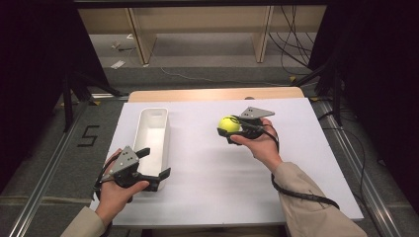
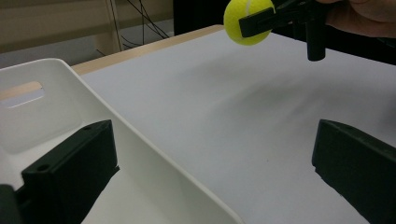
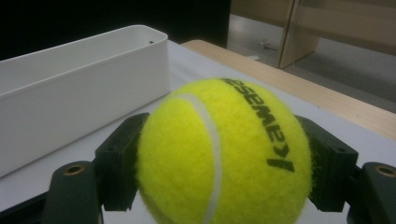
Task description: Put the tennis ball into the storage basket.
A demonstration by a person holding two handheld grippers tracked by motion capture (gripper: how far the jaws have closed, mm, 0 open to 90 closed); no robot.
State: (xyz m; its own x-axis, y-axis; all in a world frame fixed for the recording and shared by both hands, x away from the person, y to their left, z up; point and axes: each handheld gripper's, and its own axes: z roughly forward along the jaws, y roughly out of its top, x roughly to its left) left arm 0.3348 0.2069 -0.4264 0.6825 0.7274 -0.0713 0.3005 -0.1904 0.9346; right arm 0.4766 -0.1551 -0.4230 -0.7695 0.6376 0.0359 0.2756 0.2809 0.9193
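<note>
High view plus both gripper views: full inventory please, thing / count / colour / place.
tennis ball: 1, yellow-green with a white seam and black lettering, held above the board, right of the bin
bin: 1, white, long and open-topped, on the left part of the board
foam board: 1, white, covers most of the table
table: 1, light wood, its edge shows at the far side of the board
shelf frame: 1, light wood, on the floor behind the table
cables: several, black, on the floor at the far right
right gripper: 1, black, shut on the tennis ball
left gripper: 1, black, jaws open, straddling the bin's near right wall
</note>
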